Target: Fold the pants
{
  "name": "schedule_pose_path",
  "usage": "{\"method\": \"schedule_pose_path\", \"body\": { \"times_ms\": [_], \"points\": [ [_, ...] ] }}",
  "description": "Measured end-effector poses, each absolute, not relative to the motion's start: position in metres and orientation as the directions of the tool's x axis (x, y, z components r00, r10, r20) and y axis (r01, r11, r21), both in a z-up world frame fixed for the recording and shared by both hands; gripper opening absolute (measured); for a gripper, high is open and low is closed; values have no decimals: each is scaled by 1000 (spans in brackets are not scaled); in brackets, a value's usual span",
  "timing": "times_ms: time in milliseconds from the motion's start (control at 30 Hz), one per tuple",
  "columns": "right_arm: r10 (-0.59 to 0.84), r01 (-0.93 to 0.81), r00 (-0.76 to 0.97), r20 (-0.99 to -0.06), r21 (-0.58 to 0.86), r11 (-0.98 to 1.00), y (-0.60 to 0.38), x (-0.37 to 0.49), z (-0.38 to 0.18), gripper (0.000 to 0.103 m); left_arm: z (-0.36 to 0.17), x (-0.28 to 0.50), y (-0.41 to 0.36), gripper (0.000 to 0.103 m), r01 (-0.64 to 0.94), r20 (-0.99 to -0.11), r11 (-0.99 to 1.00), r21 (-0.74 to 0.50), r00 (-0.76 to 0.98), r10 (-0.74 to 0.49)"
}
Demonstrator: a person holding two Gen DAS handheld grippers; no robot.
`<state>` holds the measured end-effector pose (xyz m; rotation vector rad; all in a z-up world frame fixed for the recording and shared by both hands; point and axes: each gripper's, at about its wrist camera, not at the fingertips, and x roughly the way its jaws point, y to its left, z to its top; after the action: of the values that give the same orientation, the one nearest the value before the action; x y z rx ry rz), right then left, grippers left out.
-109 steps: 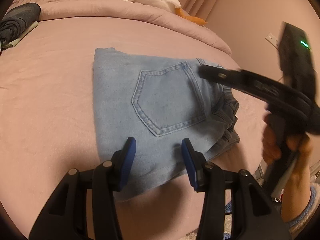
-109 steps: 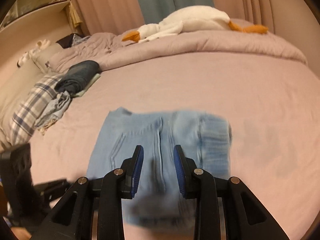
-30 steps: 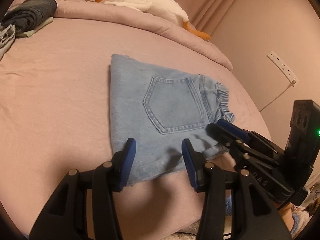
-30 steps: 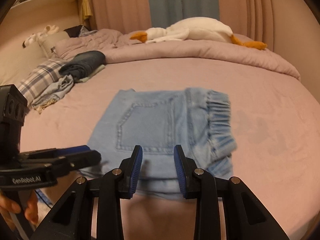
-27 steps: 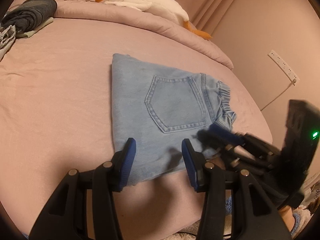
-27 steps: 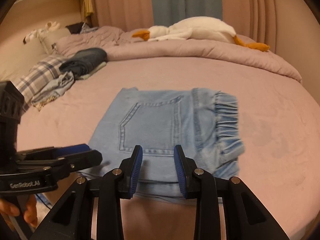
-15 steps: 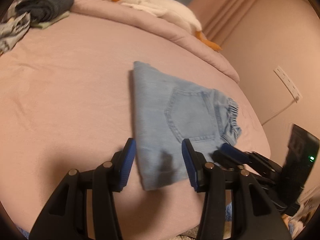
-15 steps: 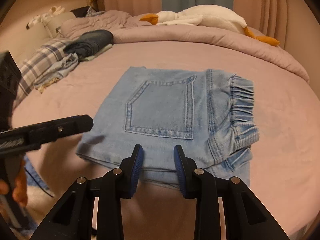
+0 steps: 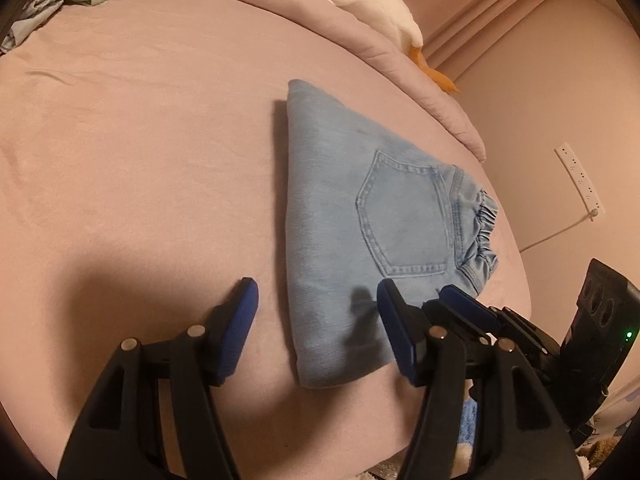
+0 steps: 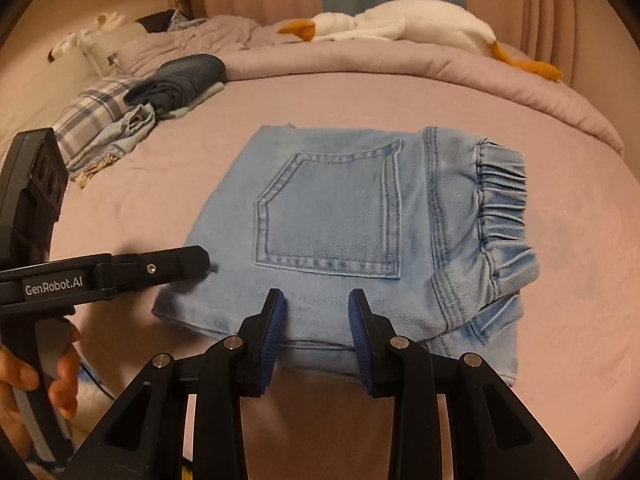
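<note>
2 grippers hang over the near edge of the folded jeans [image 10: 352, 216], which lie flat on the pink bed [image 10: 580, 280] with the back pocket up and the elastic waistband toward the bed's right side. Bare sheet surrounds the jeans on every side, widest to their left.

From the left wrist view, the left gripper [image 9: 318, 318] straddles the jeans' near left corner; its jaws have just been opening and now stand wide, one pad over bare sheet, the other over denim, neither pressing the cloth. The right gripper [image 9: 460, 300] shows just right of it, at the jeans' near edge.

From the right wrist view, the right gripper [image 10: 316, 320] has its jaws narrowly apart above the near fold, with nothing pinched between them. This view alone shows the hand [image 10: 36, 392] on the left gripper's handle, left of the jeans.

Beyond the jeans' far left corner sit a dark rolled garment [image 10: 180, 80] and plaid cloth [image 10: 92, 120]. A plush goose [image 10: 400, 24] lies on the bunched duvet [image 10: 360, 60] at the far edge. Only the left wrist view shows a wall power strip [image 9: 580, 176] right of the jeans.
</note>
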<state>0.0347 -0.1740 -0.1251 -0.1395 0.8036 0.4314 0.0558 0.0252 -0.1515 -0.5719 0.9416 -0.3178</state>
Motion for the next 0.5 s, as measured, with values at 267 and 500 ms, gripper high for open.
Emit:
{"method": "schedule_pose_path", "body": {
  "times_ms": [267,500],
  "points": [
    [337,-425,580,-741,78,902,-177,41,-116,33,-153,64,8,50,94,-672,821,-564,524,-522],
    [361,-407,595,-718,118,906,-179,62,-99,33,-164,61,30,32,87,-627,768,-634,523,-577]
  ]
}}
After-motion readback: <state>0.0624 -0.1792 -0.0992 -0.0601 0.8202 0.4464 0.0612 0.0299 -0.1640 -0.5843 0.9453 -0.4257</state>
